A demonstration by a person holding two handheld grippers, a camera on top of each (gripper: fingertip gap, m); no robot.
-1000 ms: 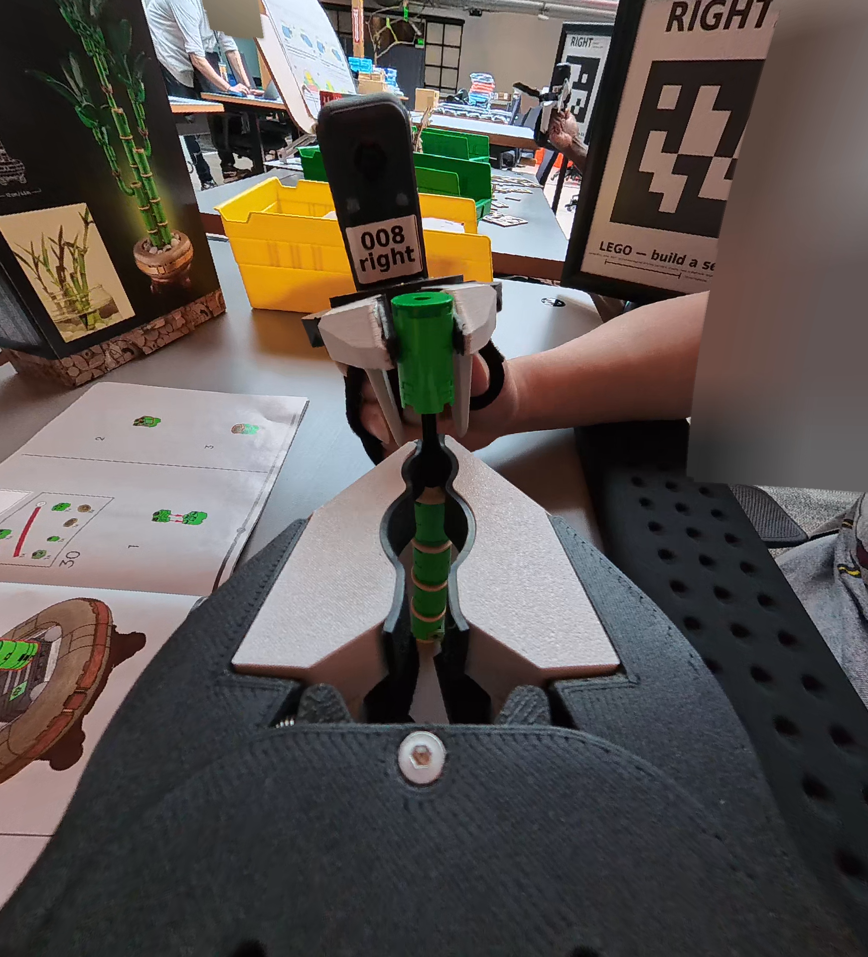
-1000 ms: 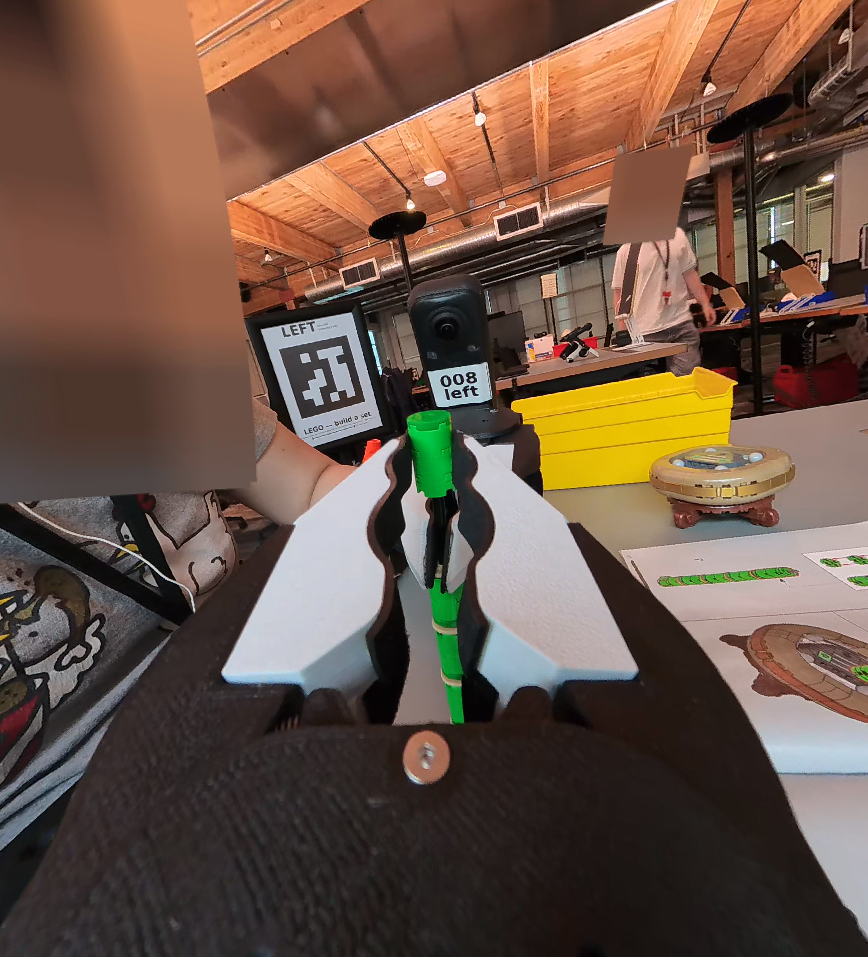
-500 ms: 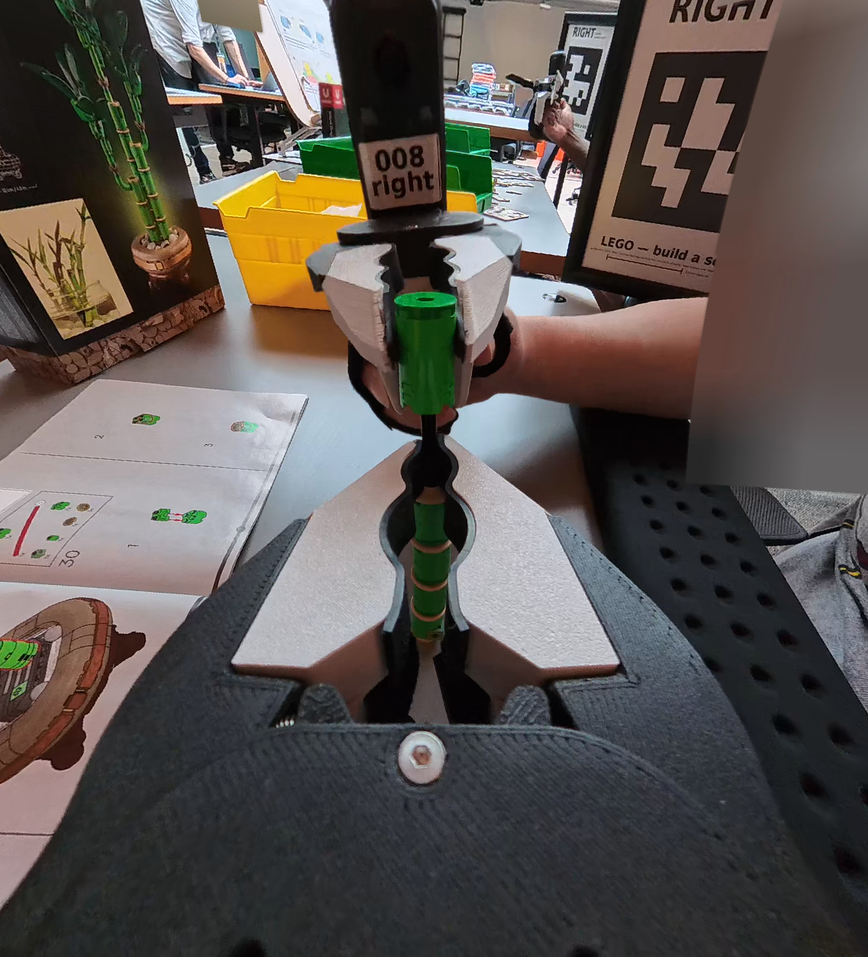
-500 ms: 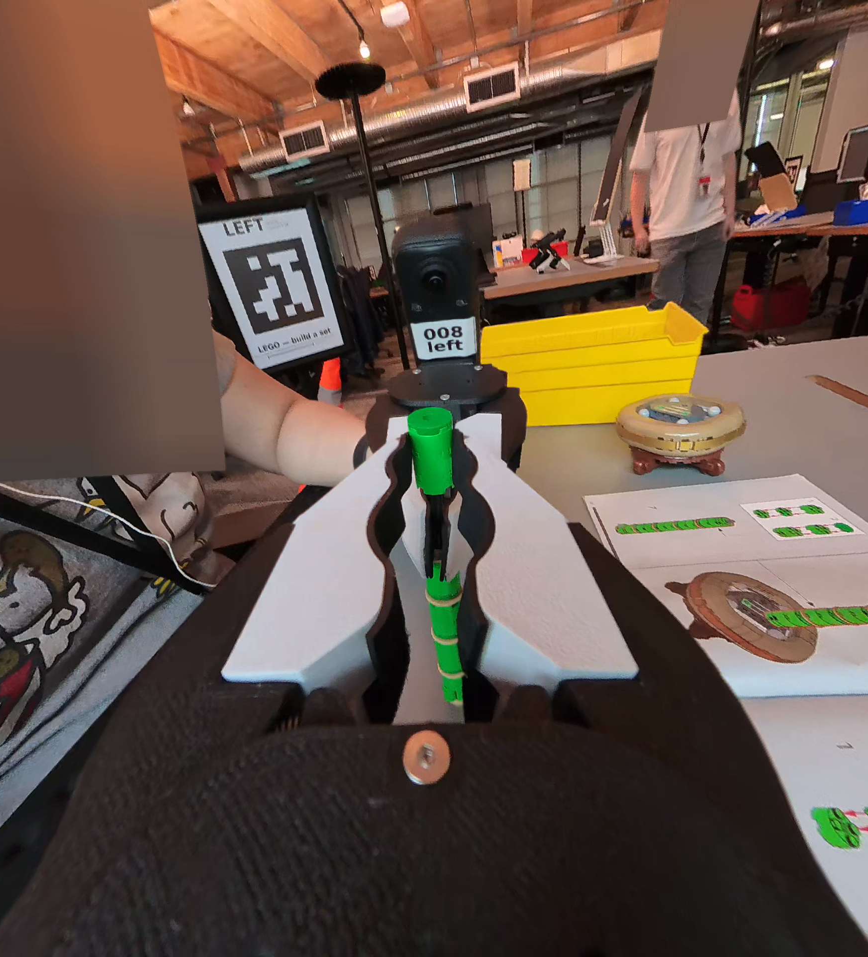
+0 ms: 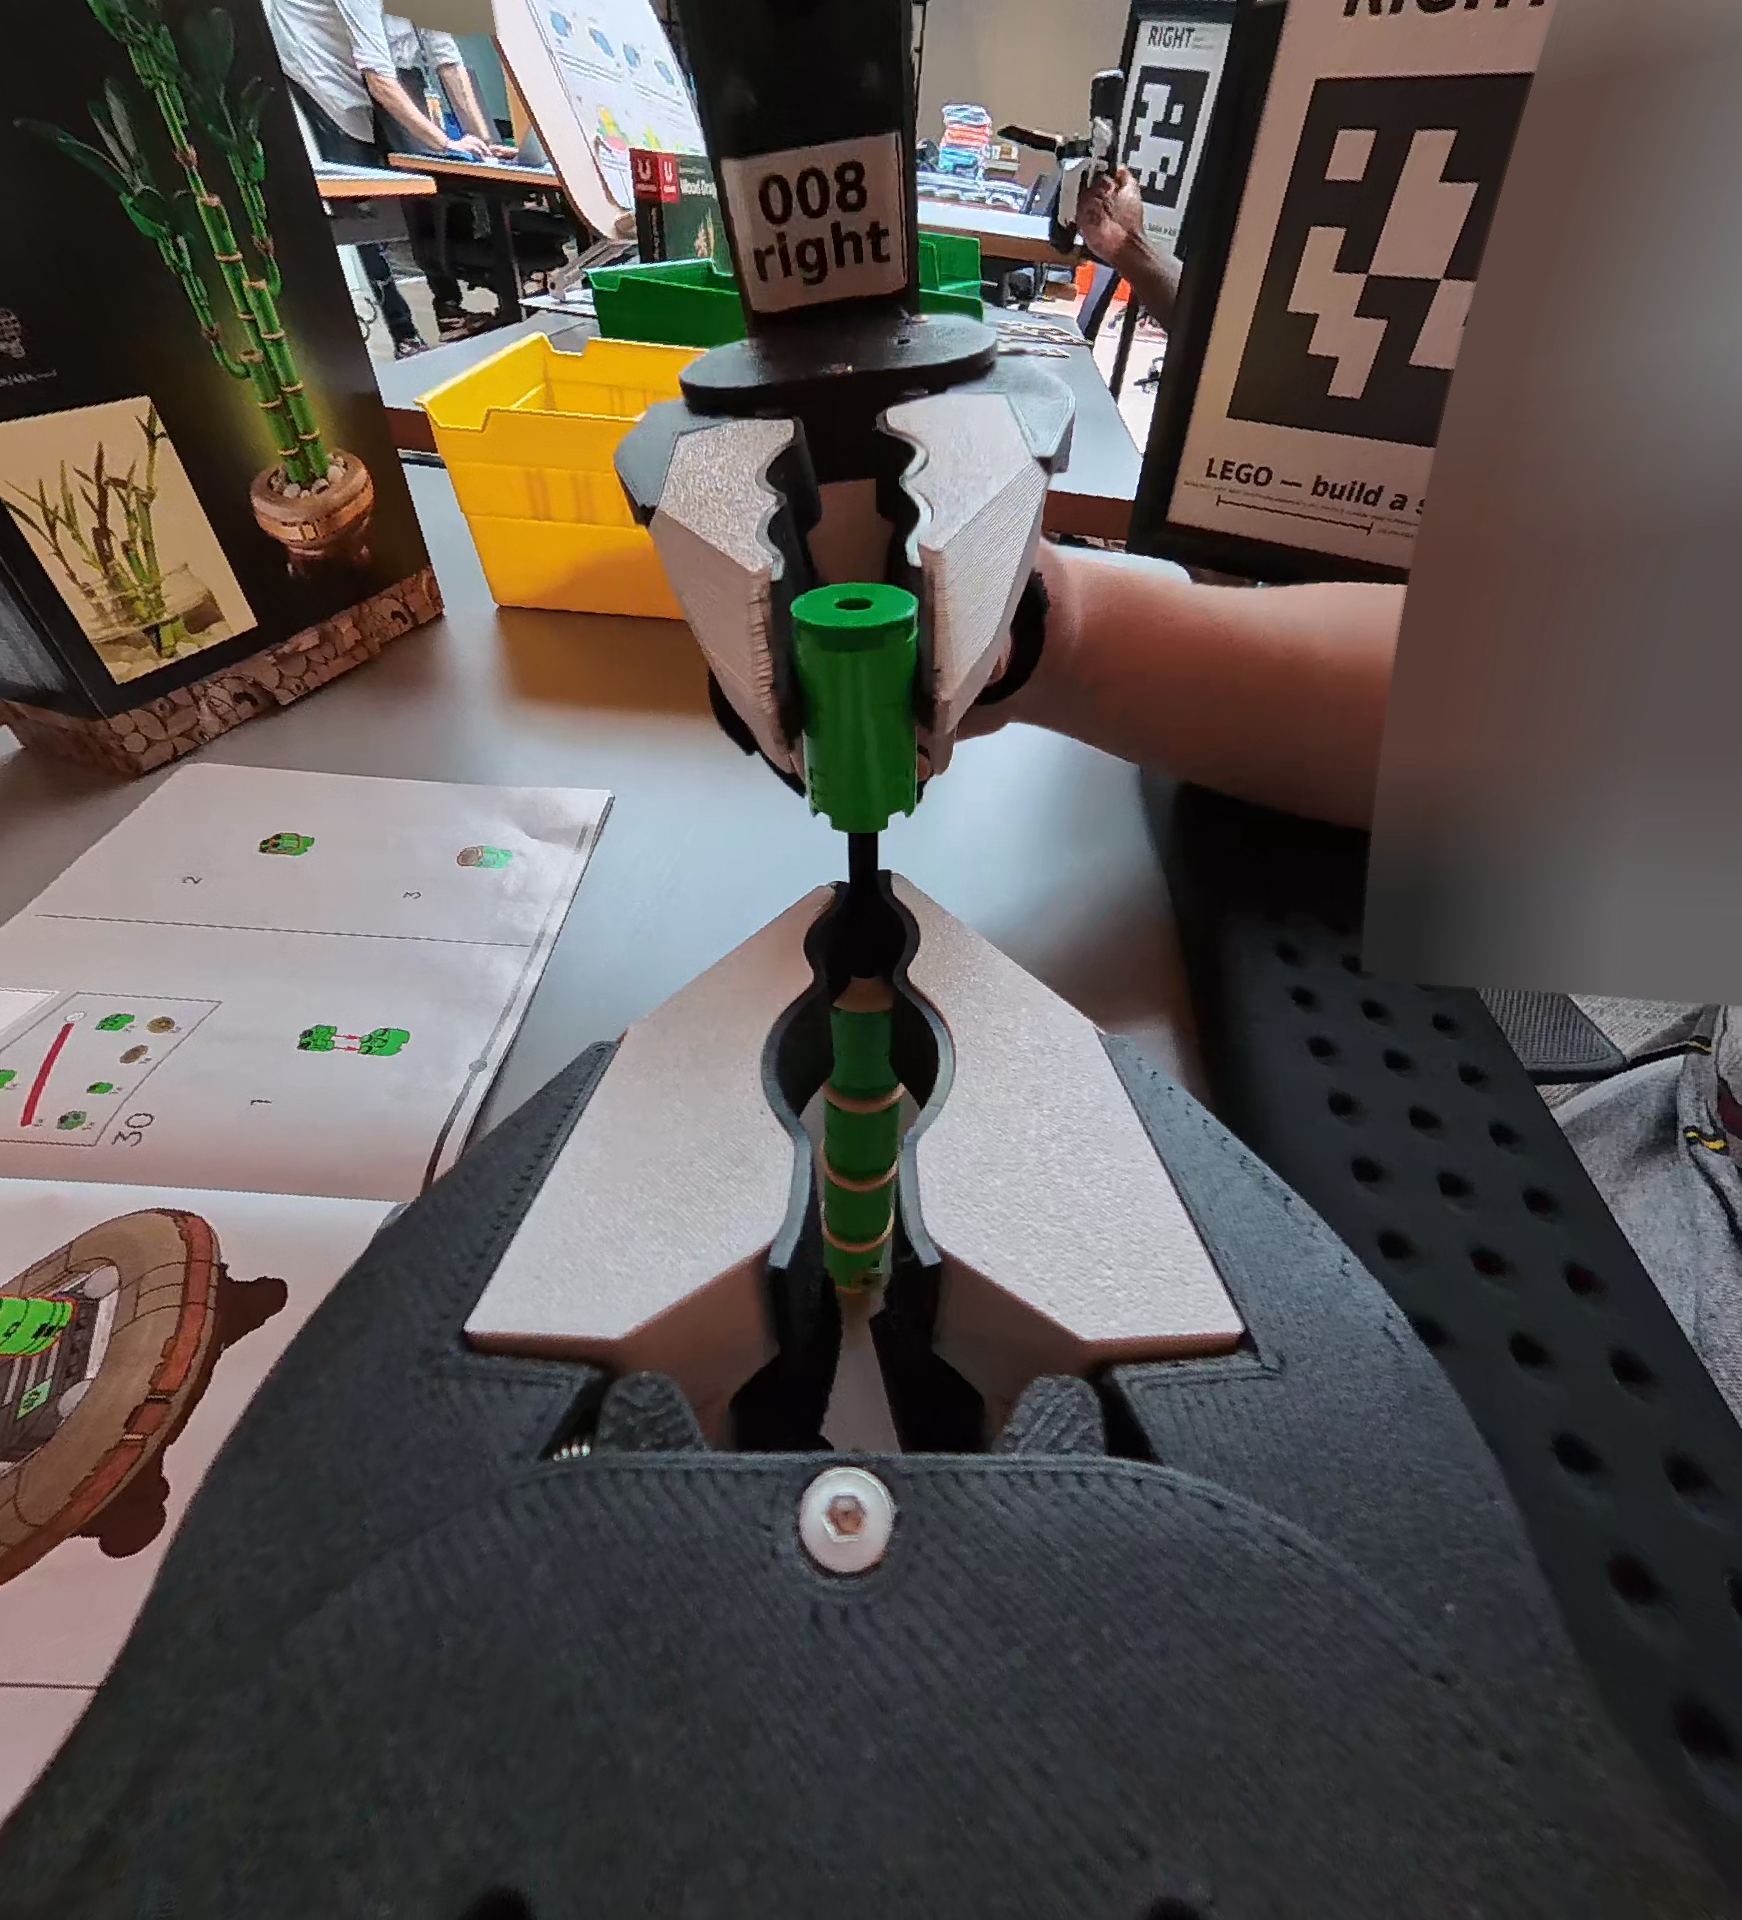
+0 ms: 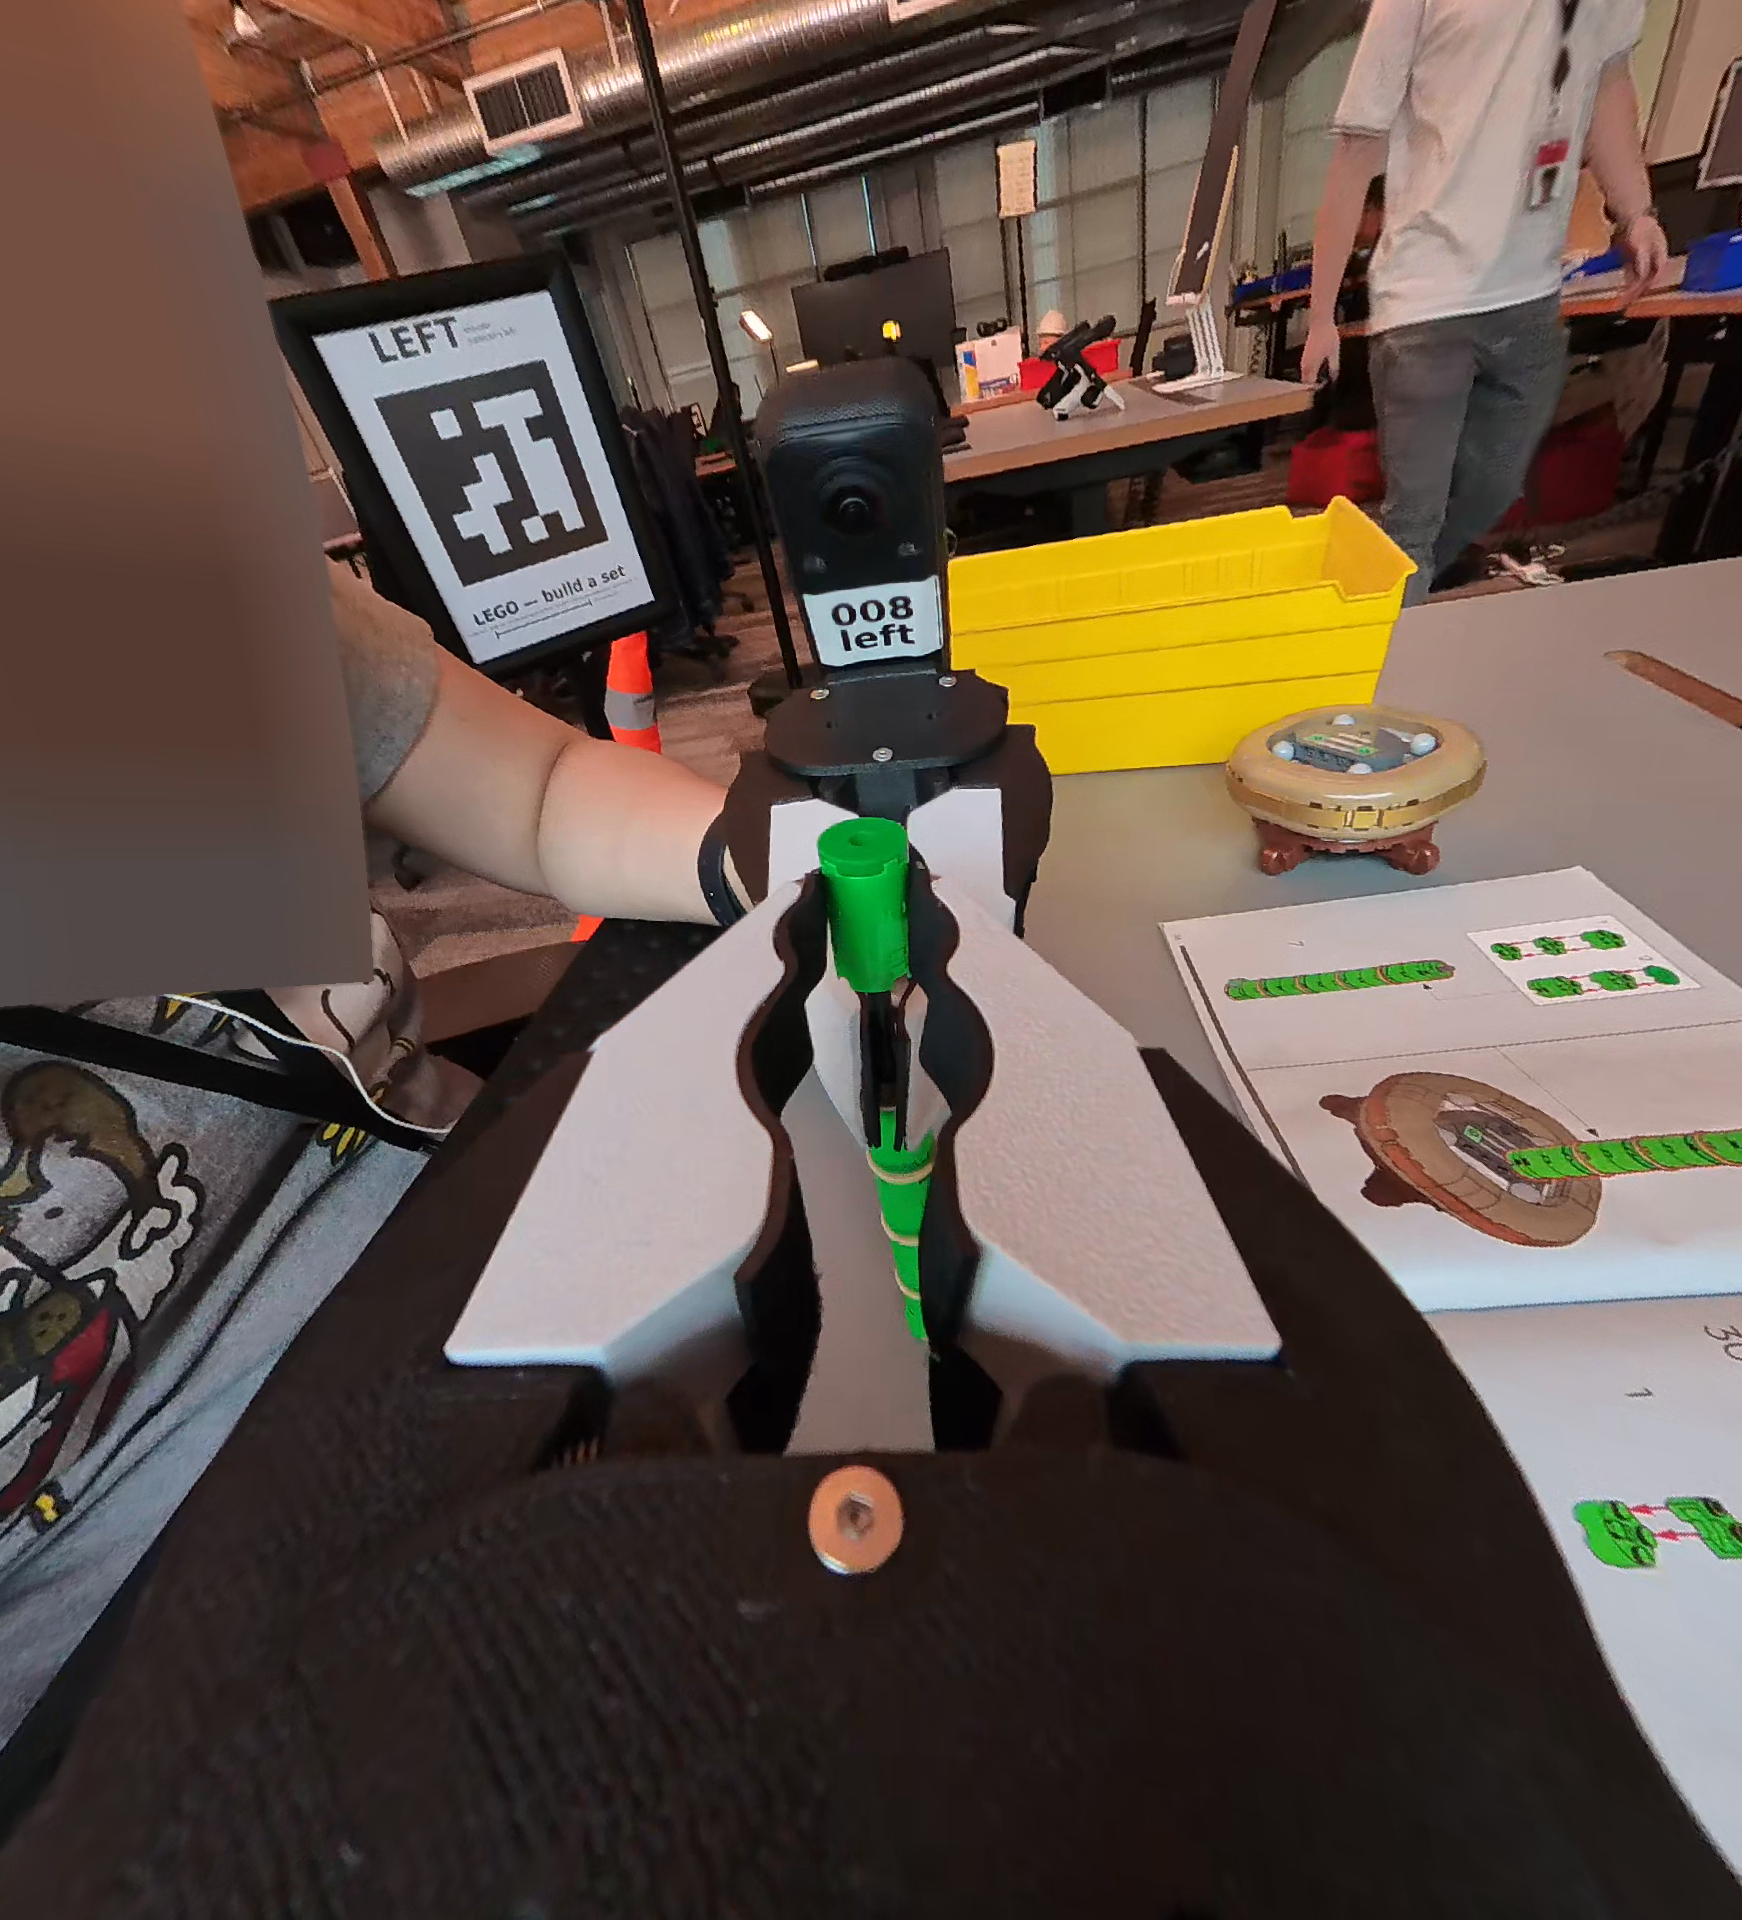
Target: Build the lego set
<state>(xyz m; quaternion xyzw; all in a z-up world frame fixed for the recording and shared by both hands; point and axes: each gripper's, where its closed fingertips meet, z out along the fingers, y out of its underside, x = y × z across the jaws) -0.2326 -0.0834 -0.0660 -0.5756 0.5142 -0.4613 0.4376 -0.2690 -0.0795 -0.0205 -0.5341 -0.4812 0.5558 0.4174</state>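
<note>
2 grippers meet tip to tip above the counter [image 5: 638, 727], sharing 1 black axle [image 5: 865, 857]. The left gripper [image 5: 862, 940] has its jaws closed on the axle just ahead of the stalk [image 5: 859, 1153], a stack of green segments with tan rings lying back between those jaws. The right gripper [image 5: 856, 717], at 12 o'clock in the left wrist view, has its jaws clamped on the green cylinder [image 5: 854, 712], whose lower end sits on the axle with a short bare stretch of axle showing between cylinder and left jaws.

Over the last second the right gripper has swung from lying nearly level to pointing steeply down over the cylinder, its camera body now rising out of frame. The cylinder itself has hardly moved along the axle. My reading is that the hand has re-angled for a straighter push, and that the cylinder is threaded but not yet seated against the stalk.

At 9 o'clock lies the open manual [image 5: 254, 935]; in the right wrist view the round tan base [image 6: 1355, 774] stands at 2 o'clock, near the yellow bin [image 6: 1179, 623].
</note>
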